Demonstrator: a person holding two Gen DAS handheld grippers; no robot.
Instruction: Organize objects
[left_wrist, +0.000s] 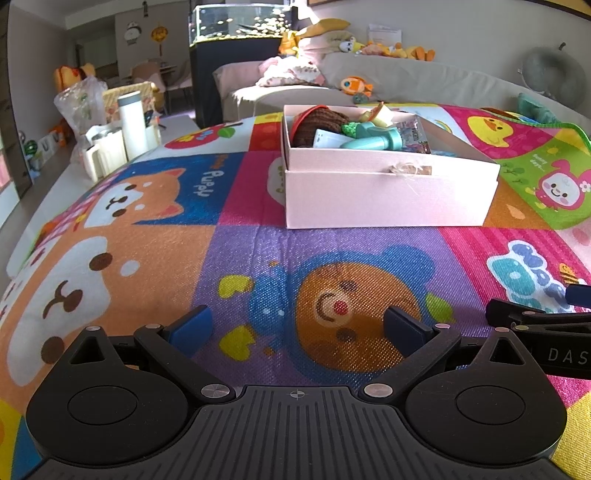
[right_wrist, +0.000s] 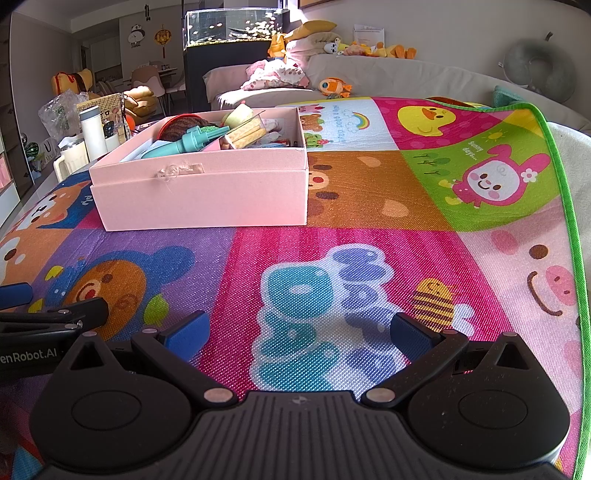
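A pink cardboard box (left_wrist: 388, 199) stands open on a colourful cartoon play mat (left_wrist: 236, 251). It holds several things: a brown knitted item (left_wrist: 319, 123), a teal toy (left_wrist: 373, 138) and small packets. The box also shows in the right wrist view (right_wrist: 207, 195), with the teal toy (right_wrist: 181, 146) and a clear packet of yellow pieces (right_wrist: 245, 134) inside. My left gripper (left_wrist: 297, 326) is open and empty, low over the mat, well in front of the box. My right gripper (right_wrist: 301, 330) is open and empty, beside the left one, to the right of the box.
White cups and a white bottle (left_wrist: 131, 123) stand at the mat's far left with a plastic bag (left_wrist: 79, 101). A sofa (left_wrist: 424, 79) with plush toys lies behind. The mat's green edge (right_wrist: 569, 229) runs down the right. A fish tank (left_wrist: 240, 22) stands at the back.
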